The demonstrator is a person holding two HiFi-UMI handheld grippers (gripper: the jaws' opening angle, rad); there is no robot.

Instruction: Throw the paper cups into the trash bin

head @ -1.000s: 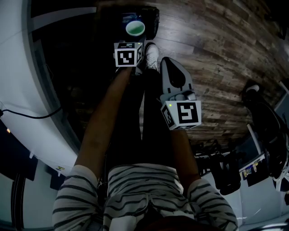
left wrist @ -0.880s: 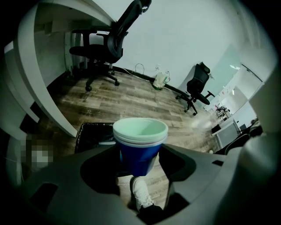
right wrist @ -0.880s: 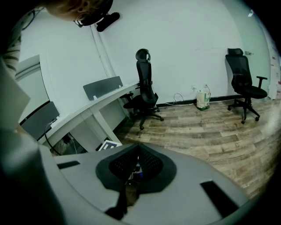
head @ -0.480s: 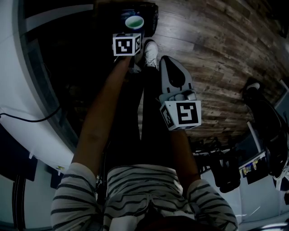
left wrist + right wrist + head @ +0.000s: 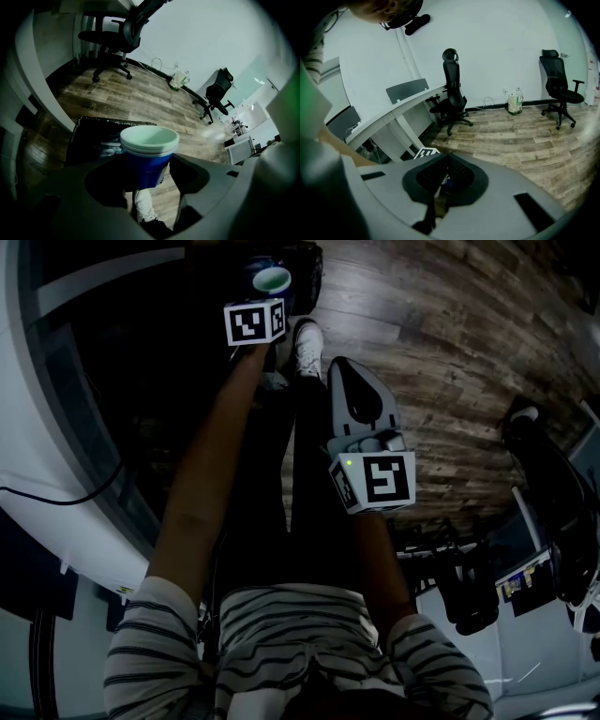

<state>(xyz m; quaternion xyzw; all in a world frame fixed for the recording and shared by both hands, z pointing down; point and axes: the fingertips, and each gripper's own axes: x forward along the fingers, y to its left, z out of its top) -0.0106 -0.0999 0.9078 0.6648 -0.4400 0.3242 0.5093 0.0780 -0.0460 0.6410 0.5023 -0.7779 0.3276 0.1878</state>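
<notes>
A stack of blue paper cups [image 5: 149, 161] with pale rims stands upright between the jaws of my left gripper [image 5: 148, 174], which is shut on its sides. Just beyond and below it is the trash bin [image 5: 91, 136], lined with a black bag. In the head view the cups [image 5: 272, 279] sit ahead of the left gripper [image 5: 265, 298], over the dark trash bin [image 5: 302, 268]. My right gripper [image 5: 344, 371] hangs lower and nearer, jaws together and nothing in them; its own view shows the right gripper [image 5: 445, 159] shut.
A white shoe [image 5: 307, 348] of the person stands on the wood floor beside the bin. A curved white desk [image 5: 37, 427] runs along the left. Black office chairs [image 5: 110, 35] stand farther off, and another chair [image 5: 452, 101] is by the desk.
My left gripper has carried the cups forward, up the head view, so they sit over the bin's opening. The right gripper has stayed about where it was.
</notes>
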